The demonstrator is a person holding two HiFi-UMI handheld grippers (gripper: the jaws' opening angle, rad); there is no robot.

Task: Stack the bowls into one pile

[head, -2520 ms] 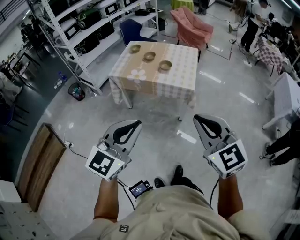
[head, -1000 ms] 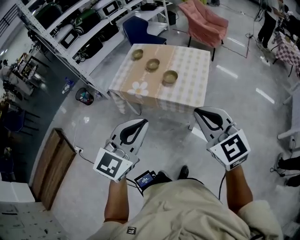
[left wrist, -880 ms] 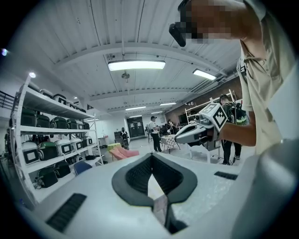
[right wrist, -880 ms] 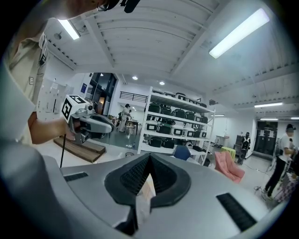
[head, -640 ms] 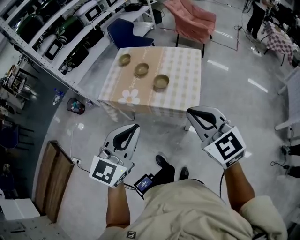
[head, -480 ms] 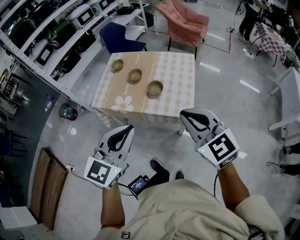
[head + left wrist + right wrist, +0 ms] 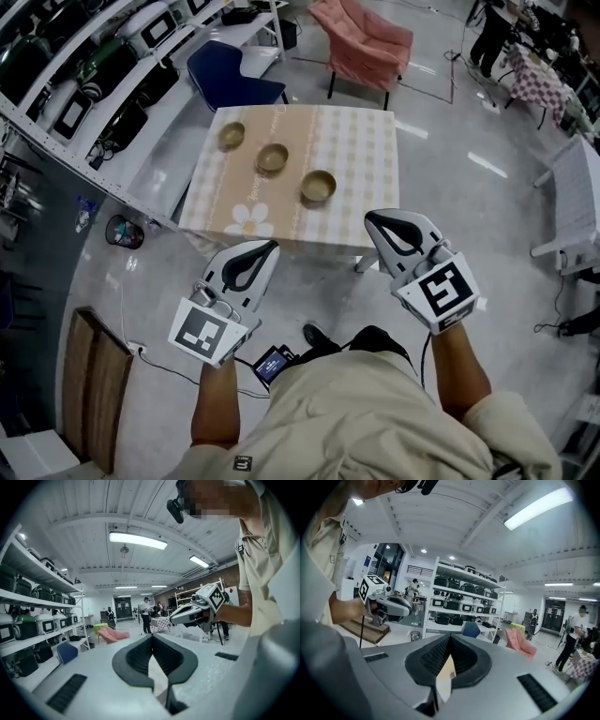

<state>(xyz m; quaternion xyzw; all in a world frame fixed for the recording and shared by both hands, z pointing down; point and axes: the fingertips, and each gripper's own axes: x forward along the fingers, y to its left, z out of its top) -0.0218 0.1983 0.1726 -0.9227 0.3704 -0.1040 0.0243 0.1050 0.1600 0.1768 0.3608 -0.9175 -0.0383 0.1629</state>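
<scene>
Bowls (image 7: pixel 273 157), three, round, olive-brown, upright, apart on checked table (image 7: pixel 361 141)

A large lab hall. Metal shelving (image 7: pixel 94 66) loaded with kitchen appliances lines one side. The floor (image 7: pixel 469 187) is glossy, with strip lights (image 7: pixel 138 540) overhead.

Tablecloth (image 7: pixel 361 159): beige-and-white check, with a plain tan band over its left part and a white daisy print (image 7: pixel 249 219) at the near left corner.

Far-left bowl (image 7: pixel 232 137), middle bowl (image 7: pixel 273 157), nearest bowl (image 7: pixel 318 187): all olive-gold.

Left gripper (image 7: pixel 272 246) and right gripper (image 7: pixel 372 217): light grey shells, black jaw pads.

Left marker cube (image 7: pixel 204 330) and right marker cube (image 7: pixel 438 292): black squares on white.

Armchair (image 7: pixel 361 42) beyond the far edge: pink.

Chair (image 7: pixel 225 80) off the far left corner: dark blue.

Floor (image 7: pixel 487 216): glossy pale grey.
</scene>
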